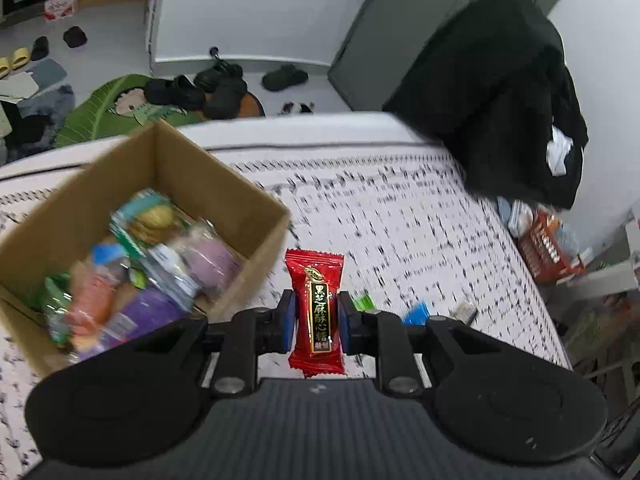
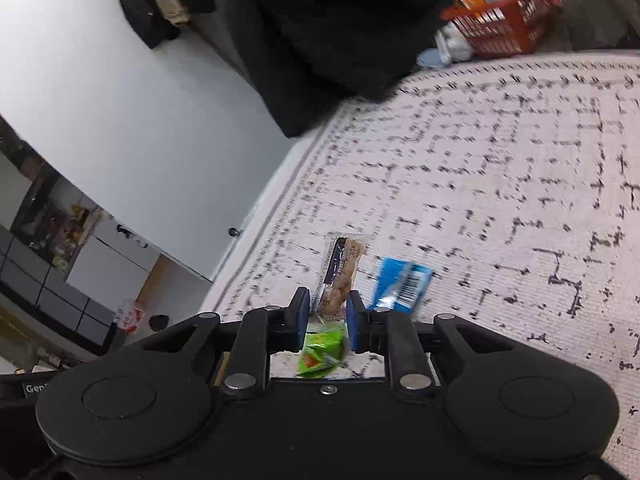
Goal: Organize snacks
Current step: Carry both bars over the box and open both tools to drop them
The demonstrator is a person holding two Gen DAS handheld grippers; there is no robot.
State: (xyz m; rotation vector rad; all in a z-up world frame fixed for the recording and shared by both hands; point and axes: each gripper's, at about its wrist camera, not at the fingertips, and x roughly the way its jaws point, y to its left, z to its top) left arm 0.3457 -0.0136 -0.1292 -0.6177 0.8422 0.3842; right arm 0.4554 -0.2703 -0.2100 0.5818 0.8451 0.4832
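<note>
My left gripper [image 1: 317, 312] is shut on a red candy packet [image 1: 316, 308] with black and gold lettering, held upright above the patterned mattress, just right of the cardboard box [image 1: 224, 184]. The box holds several wrapped snacks [image 1: 136, 264]. My right gripper [image 2: 329, 312] is shut on a clear-wrapped brown pastry snack [image 2: 340, 276], which sticks out forward over the mattress. Below it lie a green packet [image 2: 322, 350] and a blue packet [image 2: 402, 282]. In the left wrist view the green packet [image 1: 364, 302], blue packet [image 1: 416, 314] and another small wrapped snack [image 1: 464, 313] show behind the fingers.
The white mattress [image 2: 500, 160] with black marks spreads ahead. Black clothes [image 1: 500, 92] hang at its far right corner. A red basket [image 2: 504, 28] sits on the floor beyond the mattress edge. Shoes and a green mat [image 1: 112, 112] lie on the floor behind the box.
</note>
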